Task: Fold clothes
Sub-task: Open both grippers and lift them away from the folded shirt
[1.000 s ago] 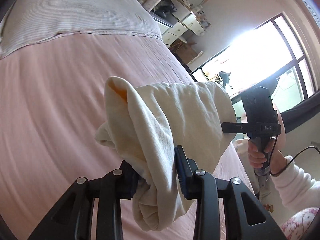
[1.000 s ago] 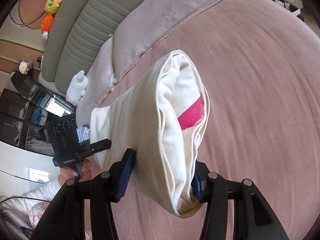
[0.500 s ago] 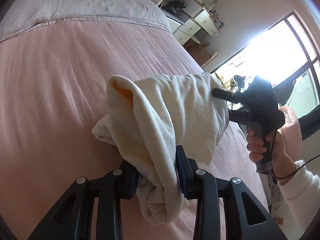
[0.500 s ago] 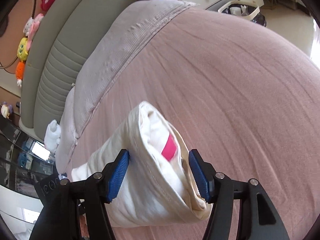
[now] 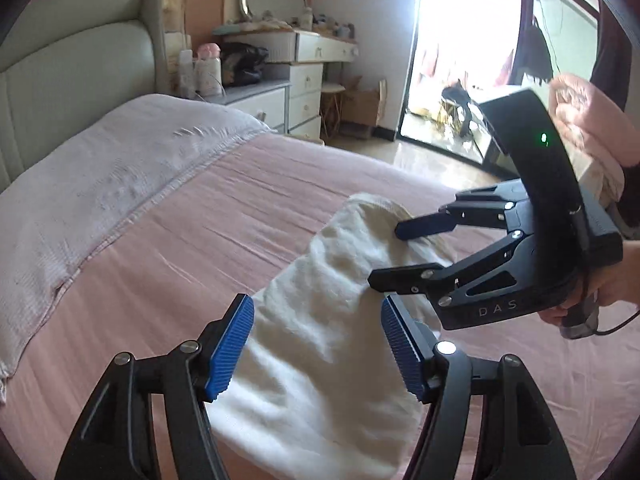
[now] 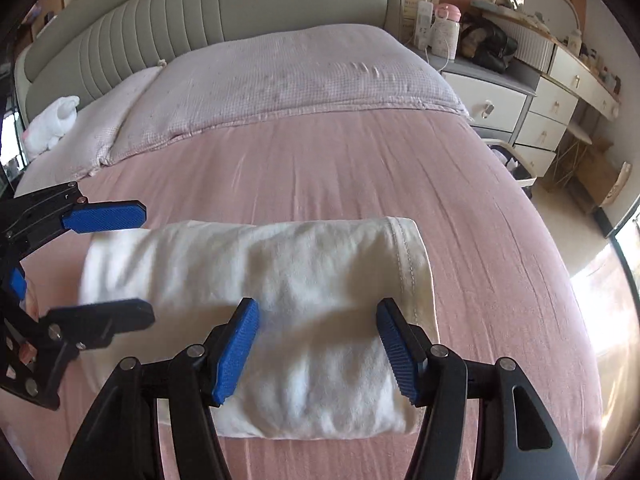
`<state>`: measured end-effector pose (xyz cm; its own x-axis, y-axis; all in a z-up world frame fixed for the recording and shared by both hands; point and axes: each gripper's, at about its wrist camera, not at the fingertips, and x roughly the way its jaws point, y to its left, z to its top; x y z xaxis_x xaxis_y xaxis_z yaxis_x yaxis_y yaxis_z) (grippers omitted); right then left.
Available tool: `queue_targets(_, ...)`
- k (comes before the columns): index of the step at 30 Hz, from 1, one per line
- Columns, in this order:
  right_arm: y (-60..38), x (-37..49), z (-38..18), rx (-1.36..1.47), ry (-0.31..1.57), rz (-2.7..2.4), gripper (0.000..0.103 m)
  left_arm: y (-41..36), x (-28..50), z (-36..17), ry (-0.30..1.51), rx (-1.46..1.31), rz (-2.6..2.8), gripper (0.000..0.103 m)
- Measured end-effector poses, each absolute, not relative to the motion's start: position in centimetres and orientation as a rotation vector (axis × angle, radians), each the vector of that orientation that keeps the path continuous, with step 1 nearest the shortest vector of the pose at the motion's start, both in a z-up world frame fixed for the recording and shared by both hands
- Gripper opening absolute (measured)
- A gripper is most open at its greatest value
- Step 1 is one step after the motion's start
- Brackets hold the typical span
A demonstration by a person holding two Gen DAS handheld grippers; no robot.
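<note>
**Folded cloth on the bed, both grippers loose around it**

In the right wrist view, going left to right: a white plush toy (image 6: pixel 52 122) sits by the pillows (image 6: pixel 280 80) at the far left, in front of the padded headboard (image 6: pixel 200 12). Below it the left gripper (image 6: pixel 108 264) reaches in from the left edge, its blue-padded fingers spread above and below the left end of the cloth; its jaws are opening and the pads do not press the fabric. The cream folded cloth (image 6: pixel 280 280) lies across the pink bedspread (image 6: pixel 360 168) as a thick roll, its stitched hem at the right end. The right gripper (image 6: pixel 318 350) straddles the near edge of the roll, jaws apart, with a gap between each pad and the cloth. At the far right stands a white dresser (image 6: pixel 532 112) with bottles on top.

In the left wrist view, the left gripper (image 5: pixel 318 346) brackets the near end of the cloth (image 5: pixel 320 340), pads clear of it. To the right, a hand (image 5: pixel 600 280) holds the right gripper (image 5: pixel 400 256) over the far end, in front of a bright glass door (image 5: pixel 460 40).
</note>
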<state>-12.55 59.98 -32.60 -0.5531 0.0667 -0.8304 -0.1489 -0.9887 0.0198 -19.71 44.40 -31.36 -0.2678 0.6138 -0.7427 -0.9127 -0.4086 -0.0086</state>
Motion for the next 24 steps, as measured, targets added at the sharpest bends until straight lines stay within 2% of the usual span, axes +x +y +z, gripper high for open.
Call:
queue_targets(1, 60.5, -12.4, -33.1, -1.420, 0.133, 2.670, 0.060, 44.2, -20.0, -32.6, 0.580, -0.850, 1.857, 0.052)
queue_targets(2, 61.1, -12.2, -33.0, -1.425, 0.129, 2.671, 0.059, 43.3, -20.5, -33.4, 0.589, -0.865, 1.868, 0.051)
queue_targets(6, 63.8, -10.8, -32.5, -1.398, 0.064, 2.596, 0.059, 39.0, -21.9, -33.8, 0.502, -0.910, 1.905, 0.056)
queue_targets(9, 65.1, -9.4, -31.6, -1.379, 0.200, 2.558, 0.059, 38.8, -21.6, -32.1, 0.438, -0.908, 1.937, 0.055)
queue_targets(12, 62.9, -9.6, -31.1, -1.367, 0.194, 2.590, 0.061, 38.8, -21.3, -30.4, 0.375, -0.904, 1.969, 0.057)
queue_targets(14, 61.0, -10.8, -31.8, -1.400, 0.158, 2.613, 0.061, 40.4, -20.5, -30.3, 0.453, -0.859, 1.957, 0.063)
queue_targets(16, 59.8, -11.5, -32.8, -1.415, 0.056, 2.603, 0.061, 41.4, -20.3, -32.0, 0.634, -0.894, 1.922, 0.063)
queue_targets(18, 60.6, -10.8, -32.7, -1.417, 0.056, 2.617, 0.066, 39.6, -20.5, -32.9, 0.663, -0.925, 1.898, 0.065)
queue_targets(20, 62.1, -9.6, -31.8, -1.418, 0.117, 2.562, 0.068, 36.7, -21.4, -32.4, 0.600, -0.977, 1.972, 0.065)
queue_targets(22, 62.1, -9.0, -30.4, -1.382, 0.089, 2.540, 0.068, 34.1, -22.3, -31.8, 0.538, -1.030, 2.061, 0.064)
queue_targets(24, 60.9, -9.8, -28.9, -1.378, 0.164, 2.592, 0.070, 31.9, -23.4, -31.1, 0.478, -1.084, 2.156, 0.064)
